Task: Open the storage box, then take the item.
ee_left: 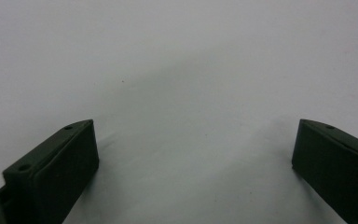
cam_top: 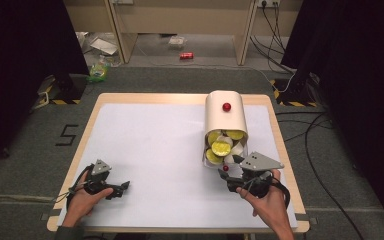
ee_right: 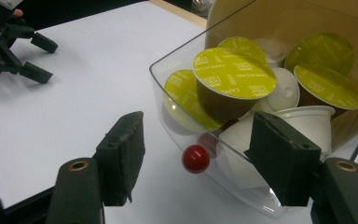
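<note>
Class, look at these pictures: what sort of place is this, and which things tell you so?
Probably a lab or workshop set up for recording: a bare white table ringed by dark curtains, loose cables across the carpet, and hazard-striped stand feet.

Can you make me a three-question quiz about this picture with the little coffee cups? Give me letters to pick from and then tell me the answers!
1. Where does the clear drawer of capsules sit on the table?
A. on the person's left side
B. on the person's right side
C. in the middle at the front edge

2. What colour is the small knob on the drawer's front?
A. red
B. blue
C. green

3. How do the right gripper's jaws stand?
A. clamped on a capsule
C. shut tight with nothing between them
B. apart, either side of the knob without touching it

Answers: 1 B, the high view shows it by the right hand. 2 A, it shows shiny red in the right gripper view. 3 B, a gap shows on both sides of the knob.
</note>
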Available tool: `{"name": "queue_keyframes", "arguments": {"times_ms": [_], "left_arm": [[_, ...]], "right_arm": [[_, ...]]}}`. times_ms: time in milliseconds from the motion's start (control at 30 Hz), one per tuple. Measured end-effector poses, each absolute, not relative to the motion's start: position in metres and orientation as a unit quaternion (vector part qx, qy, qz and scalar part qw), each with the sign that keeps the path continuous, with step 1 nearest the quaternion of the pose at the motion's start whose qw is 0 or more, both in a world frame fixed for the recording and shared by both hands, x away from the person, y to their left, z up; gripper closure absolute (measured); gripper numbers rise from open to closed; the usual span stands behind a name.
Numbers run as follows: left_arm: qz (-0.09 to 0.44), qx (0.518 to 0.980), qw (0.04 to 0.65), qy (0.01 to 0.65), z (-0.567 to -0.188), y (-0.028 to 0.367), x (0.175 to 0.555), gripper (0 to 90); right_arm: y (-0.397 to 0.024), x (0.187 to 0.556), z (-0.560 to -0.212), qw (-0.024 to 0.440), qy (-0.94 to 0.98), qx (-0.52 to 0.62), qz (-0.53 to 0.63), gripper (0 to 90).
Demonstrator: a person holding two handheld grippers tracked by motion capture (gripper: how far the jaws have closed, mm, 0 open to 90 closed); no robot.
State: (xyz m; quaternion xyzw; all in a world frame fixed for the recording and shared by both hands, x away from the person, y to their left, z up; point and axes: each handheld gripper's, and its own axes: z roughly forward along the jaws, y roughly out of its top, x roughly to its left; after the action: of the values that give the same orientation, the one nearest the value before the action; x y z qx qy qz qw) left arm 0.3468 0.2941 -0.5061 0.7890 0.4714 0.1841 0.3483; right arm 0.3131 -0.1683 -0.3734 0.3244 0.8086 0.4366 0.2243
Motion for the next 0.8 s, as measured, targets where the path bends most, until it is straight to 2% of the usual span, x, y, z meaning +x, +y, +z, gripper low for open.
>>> {"name": "queue_keyframes", "arguments": {"times_ms": [400, 533, 600, 800], "left_arm": [[0.185, 0.790, 0.348, 0.471, -0.5060, 0.2942, 0.3469, 0.0], [0.185, 0.789, 0.348, 0.471, -0.5060, 0.2942, 0.3469, 0.0], [0.185, 0.789, 0.348, 0.471, -0.5061, 0.2941, 0.3469, 0.0], [0.185, 0.789, 0.348, 0.471, -0.5060, 0.2942, 0.3469, 0.0]], "right_arm": [[-0.1684, 0.3080, -0.3724, 0.211, 0.813, 0.329, 0.431, 36.0], [-0.1679, 0.3093, -0.3717, 0.203, 0.798, 0.341, 0.454, 29.8], [-0.1674, 0.3096, -0.3706, 0.212, 0.785, 0.348, 0.466, 26.9], [-0.1665, 0.3121, -0.3690, 0.234, 0.766, 0.360, 0.478, 26.3]]}}
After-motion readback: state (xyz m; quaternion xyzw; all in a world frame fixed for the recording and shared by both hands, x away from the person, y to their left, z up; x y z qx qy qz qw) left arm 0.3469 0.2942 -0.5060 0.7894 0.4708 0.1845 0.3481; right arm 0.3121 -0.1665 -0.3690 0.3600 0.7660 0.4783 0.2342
